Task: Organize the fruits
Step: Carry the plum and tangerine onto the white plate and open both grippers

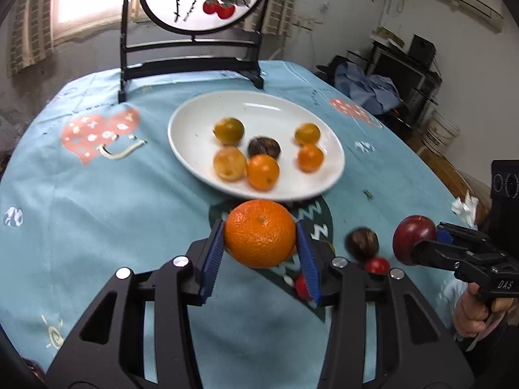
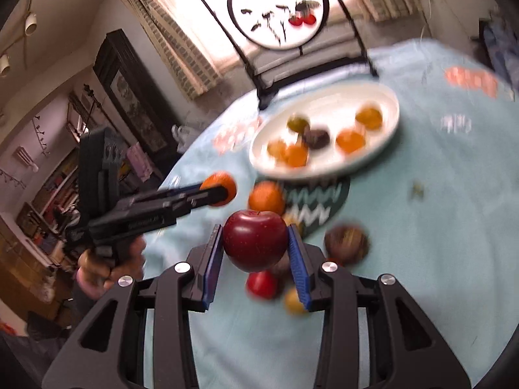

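Table: round, under a pale blue printed cloth. It carries everything, and loose fruit lies on the near part.

Painted screen: a round panel in a black stand at the far edge, behind the plate and clear of the work.

Plate: white and shallow, in the middle of the table. Judged to be the collecting place, as six small fruits already lie in it.

Left gripper: jaws clamped on an orange, blue pads on opposite flanks. The fruit hangs clear of the cloth just short of the plate's near rim, apparently for carrying over it.

Right gripper: jaws closed on a dark red apple, likewise off the cloth and aimed towards the plate.

Fruit in plate: five small orange-yellow citrus and one dark brown fruit, grouped centre and right.

Loose fruit: a brown round fruit and small red ones rest on the cloth between the two grippers, judged still to be gathered.

Left wrist view only: sharp detail of the plate's contents, and the right gripper side-on with a hand on its grip.

Right wrist view only: a second orange on the cloth near the plate, a yellow fruit beside the near pad, and the left gripper seen side-on. The far field is blurred.
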